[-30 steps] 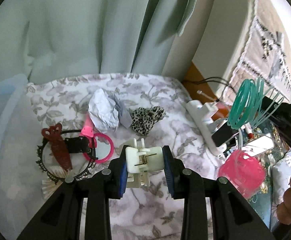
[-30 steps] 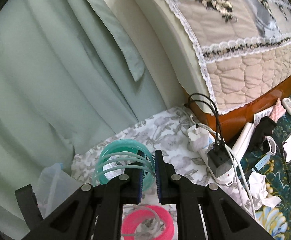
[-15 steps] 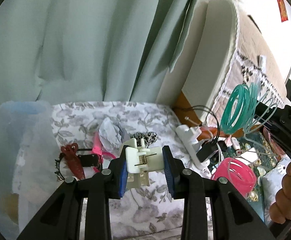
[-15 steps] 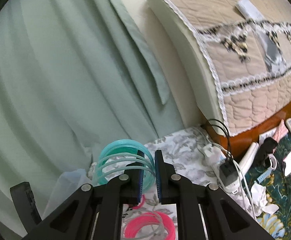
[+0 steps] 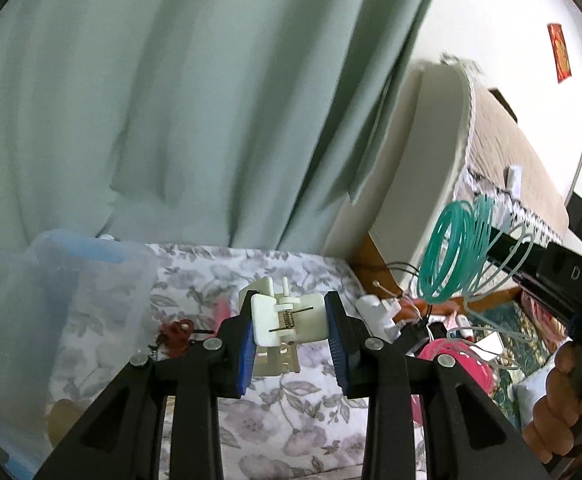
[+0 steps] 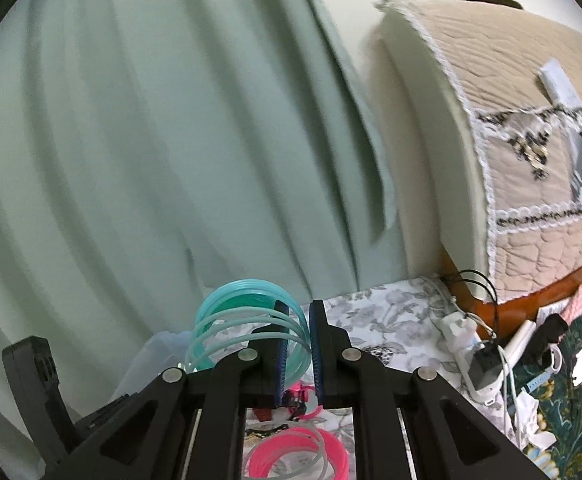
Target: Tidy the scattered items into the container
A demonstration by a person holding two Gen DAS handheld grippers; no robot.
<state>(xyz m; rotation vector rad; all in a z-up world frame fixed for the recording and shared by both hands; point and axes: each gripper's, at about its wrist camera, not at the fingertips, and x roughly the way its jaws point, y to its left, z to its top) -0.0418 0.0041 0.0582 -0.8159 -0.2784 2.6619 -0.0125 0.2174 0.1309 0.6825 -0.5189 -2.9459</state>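
My left gripper (image 5: 291,332) is shut on a white hair claw clip (image 5: 287,320) and holds it in the air above the floral cloth (image 5: 291,432). A clear plastic container (image 5: 51,320) stands at the left. My right gripper (image 6: 299,344) is shut on a teal spiral coil (image 6: 235,320), also seen in the left wrist view (image 5: 451,248), held high at the right. A pink spiral coil (image 6: 299,456) lies on the cloth below. A dark red clip (image 5: 175,332) lies near the container.
A green curtain (image 5: 171,100) hangs behind. A quilted mattress edge (image 6: 511,120) stands at the right. A white power strip with plugs and cables (image 6: 475,356) lies at the cloth's right edge, with small clutter beyond it.
Both grippers have risen with their items and tilted up. The cloth and its items have dropped lower in view, and the container has come into sight at the left.
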